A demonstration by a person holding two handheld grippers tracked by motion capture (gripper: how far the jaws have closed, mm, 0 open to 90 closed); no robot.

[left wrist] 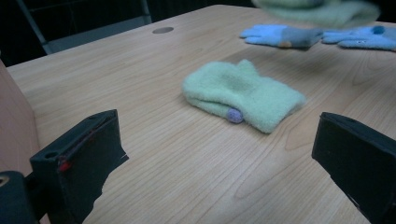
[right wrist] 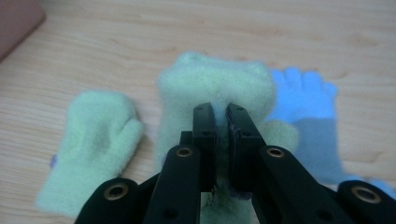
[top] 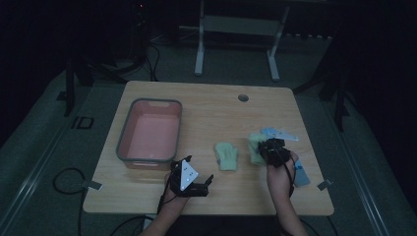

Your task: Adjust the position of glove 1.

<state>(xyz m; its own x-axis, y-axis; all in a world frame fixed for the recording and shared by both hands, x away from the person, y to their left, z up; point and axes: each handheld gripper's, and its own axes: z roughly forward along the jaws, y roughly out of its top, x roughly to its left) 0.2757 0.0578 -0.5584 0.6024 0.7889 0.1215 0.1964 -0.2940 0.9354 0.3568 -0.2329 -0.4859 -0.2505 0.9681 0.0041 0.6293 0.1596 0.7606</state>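
Observation:
A pale green mitten (top: 227,156) lies flat at the table's middle; in the left gripper view this mitten (left wrist: 240,93) is ahead of the jaws. My left gripper (top: 200,168) (left wrist: 219,135) stands open a short way to its front left, nothing between its jaws. My right gripper (top: 269,147) (right wrist: 221,109) is shut on a second green mitten (top: 254,146) (right wrist: 215,86), pinching its cuff end. That held mitten (left wrist: 317,9) looks raised above the table. Blue gloves (top: 278,132) (left wrist: 280,35) (right wrist: 308,107) lie behind and beside it.
A pink bin (top: 132,111) with a grey rim stands at the table's left, just beyond my left gripper; its wall (left wrist: 14,130) is close on that side. Another blue glove (top: 301,174) lies near the right forearm. A round cable hole (top: 243,97) is at the back.

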